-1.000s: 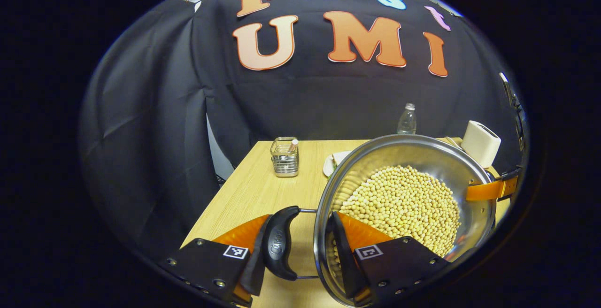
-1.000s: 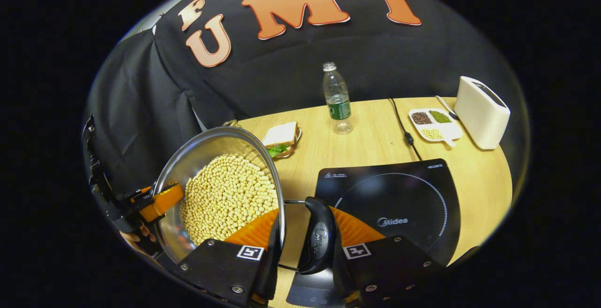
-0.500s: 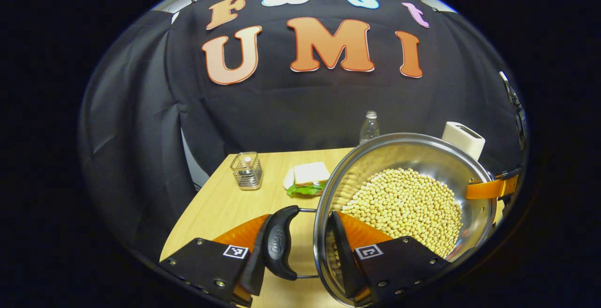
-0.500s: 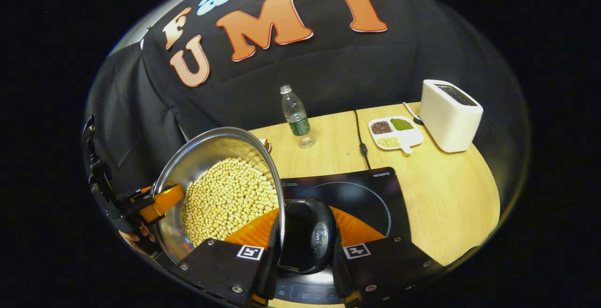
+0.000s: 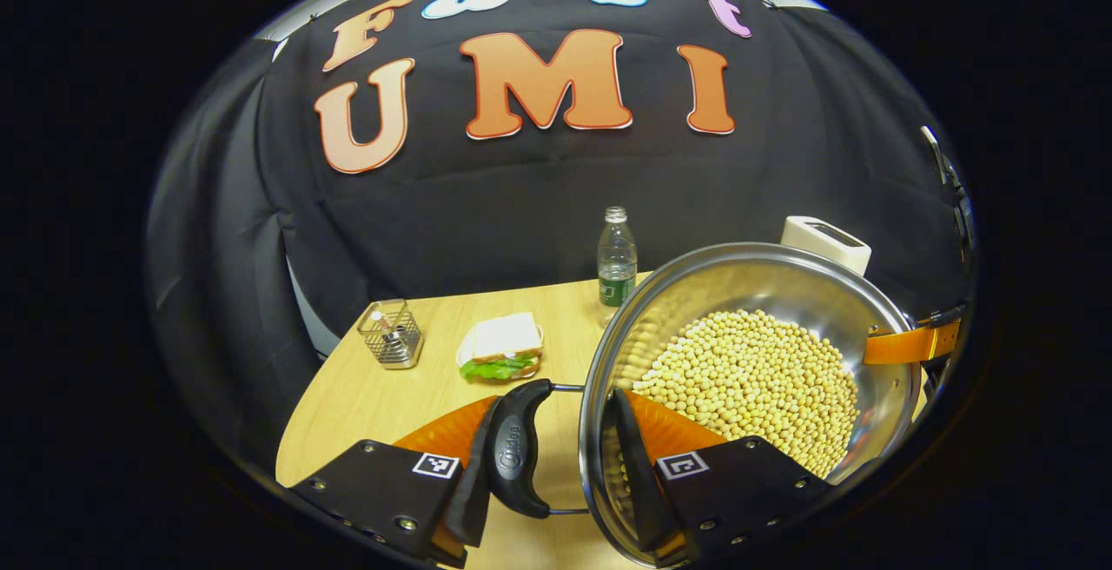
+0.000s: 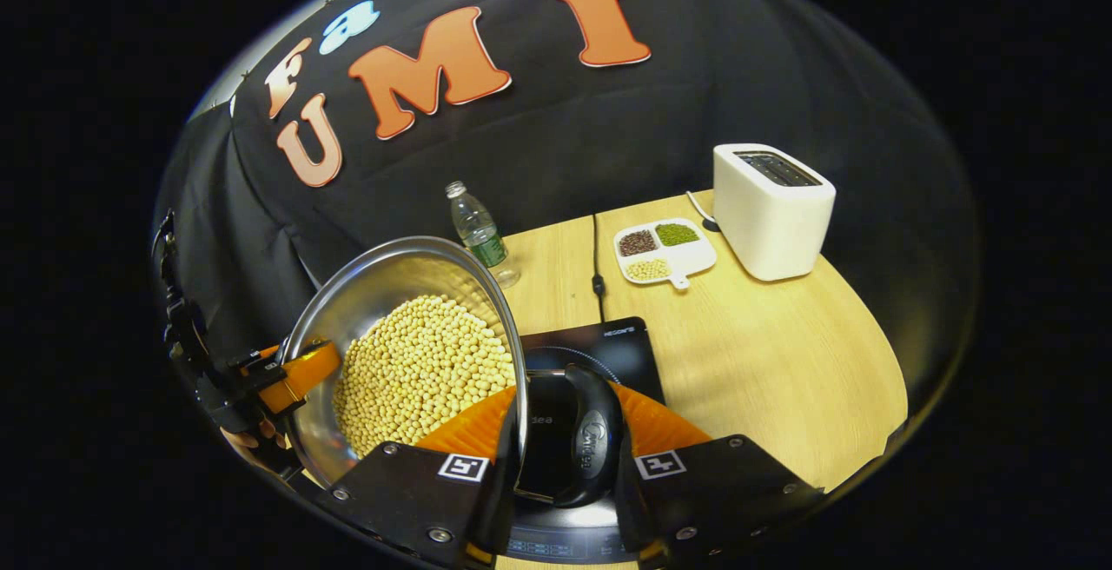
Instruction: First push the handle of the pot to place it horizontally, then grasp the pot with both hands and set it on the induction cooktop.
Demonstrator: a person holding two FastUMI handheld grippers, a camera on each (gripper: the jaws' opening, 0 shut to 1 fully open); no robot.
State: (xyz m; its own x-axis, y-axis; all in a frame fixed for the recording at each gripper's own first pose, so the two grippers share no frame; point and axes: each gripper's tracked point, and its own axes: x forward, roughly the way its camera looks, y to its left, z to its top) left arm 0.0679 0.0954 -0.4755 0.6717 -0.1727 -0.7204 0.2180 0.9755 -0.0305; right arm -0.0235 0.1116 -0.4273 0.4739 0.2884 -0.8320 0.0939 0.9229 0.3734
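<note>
- In my right gripper view the induction cooktop lies right under the handle I hold, with bare worktop open to its right, up to the rounded edge.
- Farther back a white toaster and a divided dish of dark, green and pale grains stand near the wall; a water bottle stands just behind the pot.
- In my left gripper view a sandwich and a wire holder sit near the worktop's left edge.
- The steel pot, holding a heap of soybeans, is off the worktop, above the cooktop's left part.
- My left gripper has one of its fingers inside the rim and the other outside the black loop handle, clamped across both.
- My right gripper grips the opposite handle the same way.
</note>
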